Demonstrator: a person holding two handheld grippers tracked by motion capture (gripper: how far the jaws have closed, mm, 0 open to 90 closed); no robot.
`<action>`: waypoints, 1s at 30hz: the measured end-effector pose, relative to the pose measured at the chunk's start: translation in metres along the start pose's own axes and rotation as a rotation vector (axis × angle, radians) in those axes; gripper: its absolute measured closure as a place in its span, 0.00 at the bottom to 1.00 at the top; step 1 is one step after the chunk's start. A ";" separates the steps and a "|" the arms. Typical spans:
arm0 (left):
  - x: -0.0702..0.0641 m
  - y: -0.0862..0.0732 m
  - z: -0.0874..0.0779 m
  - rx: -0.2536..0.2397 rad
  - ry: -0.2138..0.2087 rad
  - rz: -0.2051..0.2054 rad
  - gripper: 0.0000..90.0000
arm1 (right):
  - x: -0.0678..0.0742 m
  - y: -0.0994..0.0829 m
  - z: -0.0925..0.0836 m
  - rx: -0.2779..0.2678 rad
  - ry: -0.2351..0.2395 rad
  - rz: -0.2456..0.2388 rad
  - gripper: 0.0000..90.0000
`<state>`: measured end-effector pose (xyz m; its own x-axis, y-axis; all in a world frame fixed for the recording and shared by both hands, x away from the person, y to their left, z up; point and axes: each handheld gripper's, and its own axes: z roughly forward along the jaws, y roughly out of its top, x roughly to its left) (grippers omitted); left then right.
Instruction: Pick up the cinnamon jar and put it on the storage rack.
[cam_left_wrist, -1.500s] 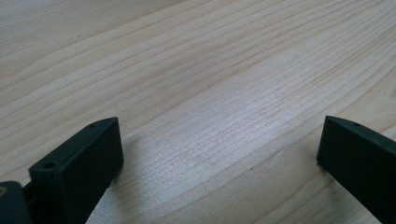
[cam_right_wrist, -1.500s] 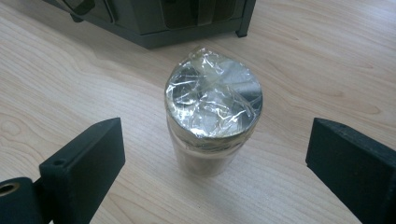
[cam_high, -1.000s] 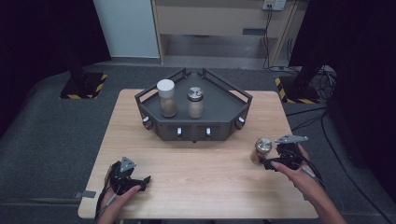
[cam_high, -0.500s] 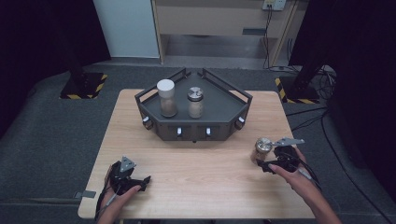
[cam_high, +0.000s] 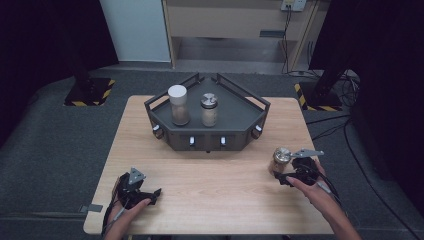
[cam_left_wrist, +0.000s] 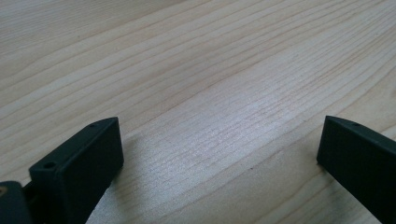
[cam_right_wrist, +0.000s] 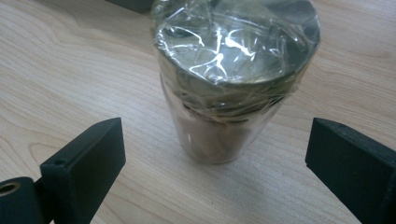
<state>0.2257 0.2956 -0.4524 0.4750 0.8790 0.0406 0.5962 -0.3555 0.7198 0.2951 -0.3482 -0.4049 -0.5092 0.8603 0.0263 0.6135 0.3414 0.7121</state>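
Right tongs (cam_high: 281, 172) sit at the right-hand side of the bench (cam_high: 210, 185), level with the small jar (cam_high: 281, 159). In the right gripper view the jar (cam_right_wrist: 233, 79) stands upright between the two black jaws, with a clear gap of bare wood on either side; the pads do not touch it. I log the right tongs as wide, nothing gripped. The jar has a metal cap wrapped in crinkled clear film and brownish contents below.

Left tongs (cam_high: 150, 196) rest low at the near left corner of the bench, well apart from the jar. In the left gripper view the left tongs (cam_left_wrist: 219, 149) stand spread, with bare wood grain between the jaws and no object there. I log them as wide and empty.

Dark angular tray (cam_high: 235, 117) sits at the far middle of the bench. On it stand two upright jars side by side, near each other but apart: a taller jar with a white lid (cam_high: 178, 105) on the left and a shorter jar with a silver lid (cam_high: 209, 110) on the right. The small jar stands on the bench in front of the tray's right corner, apart from it.
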 end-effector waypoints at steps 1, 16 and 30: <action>0.000 0.000 0.000 0.000 0.000 0.000 0.00 | 0.000 0.000 0.000 0.000 0.000 0.001 0.06; 0.000 0.000 0.000 0.000 0.000 0.000 0.00 | 0.000 0.003 0.008 0.008 -0.006 0.004 0.06; 0.000 0.000 0.000 0.000 0.000 0.000 0.00 | 0.003 0.012 0.017 0.020 -0.013 -0.011 0.06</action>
<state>0.2257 0.2956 -0.4524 0.4751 0.8790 0.0407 0.5963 -0.3556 0.7197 0.3109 -0.3349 -0.4085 -0.5081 0.8612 0.0098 0.6203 0.3580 0.6979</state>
